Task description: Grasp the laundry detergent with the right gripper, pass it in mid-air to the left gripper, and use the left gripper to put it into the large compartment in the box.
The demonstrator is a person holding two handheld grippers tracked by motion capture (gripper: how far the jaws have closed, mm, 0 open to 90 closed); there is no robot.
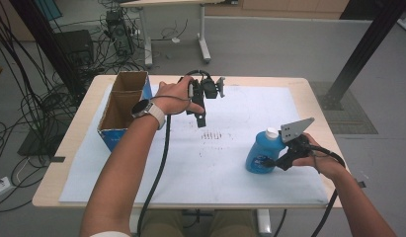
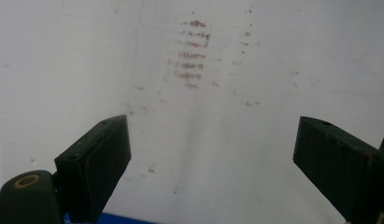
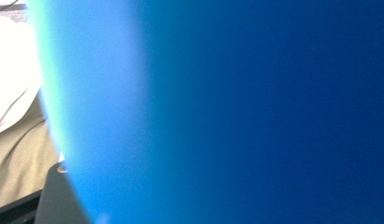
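One open brown cardboard box with blue outer sides [image 1: 122, 101], at far left of white paper sheet covering the wooden table [image 1: 269, 111]. One translucent blue plastic bottle with white cap [image 1: 262, 150], upright on the sheet, well right of the box, nearer the person's edge. Faint reddish smudge rows [image 1: 211, 134] on the sheet between box and bottle; same marks ahead of the jaws in the left gripper view [image 2: 192, 53]. Nothing standing between box and bottle.

Two grippers. Left gripper [image 1: 201, 120] just right of the box, above bare sheet, pointing down; jaws spread wide, nothing between them, touching nothing [image 2: 213, 154]. Right gripper [image 1: 267, 162] far right of the box, against the lower body of the bottle, jaws on either side of it; blue bottle wall blurred and very close in the right gripper view [image 3: 236, 112]. Firm pinch or light contact: cannot tell.
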